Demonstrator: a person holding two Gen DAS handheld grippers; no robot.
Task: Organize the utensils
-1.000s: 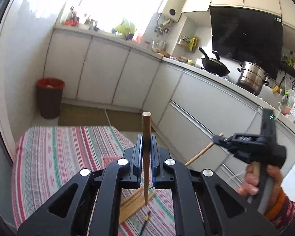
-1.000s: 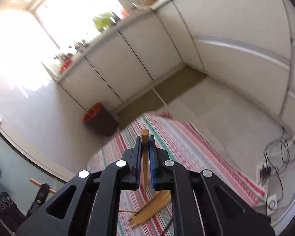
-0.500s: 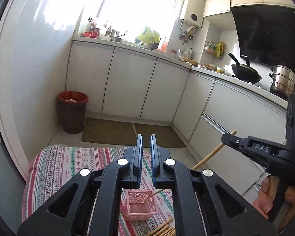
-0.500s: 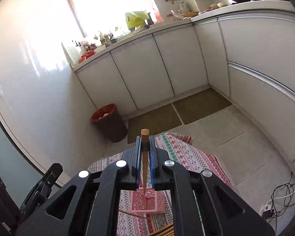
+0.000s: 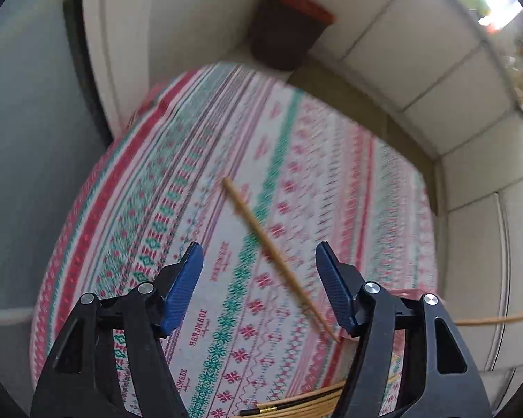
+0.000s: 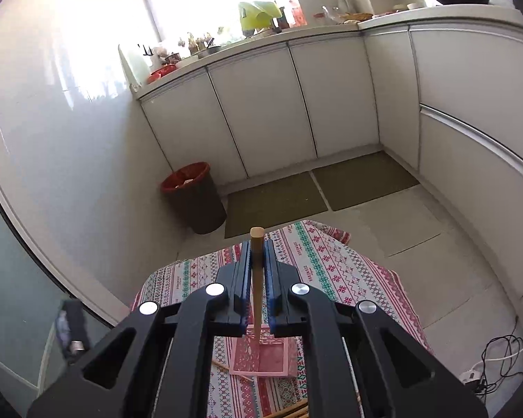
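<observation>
My left gripper is open and empty, tilted down over the patterned tablecloth. A single wooden chopstick lies slanted between its fingers, blurred. A bundle of chopsticks lies at the bottom edge. My right gripper is shut on an upright wooden chopstick, held above a pink basket on the cloth. Another chopstick lies beside the basket.
A red-rimmed bin stands on the floor by the white cabinets. Two brown mats lie past the table. Cables and a socket strip lie on the floor at right. A glass door is on the left.
My left gripper opened and tipped down toward the tablecloth; its chopstick is gone from the jaws. The right gripper still holds its chopstick, now over the pink basket.
</observation>
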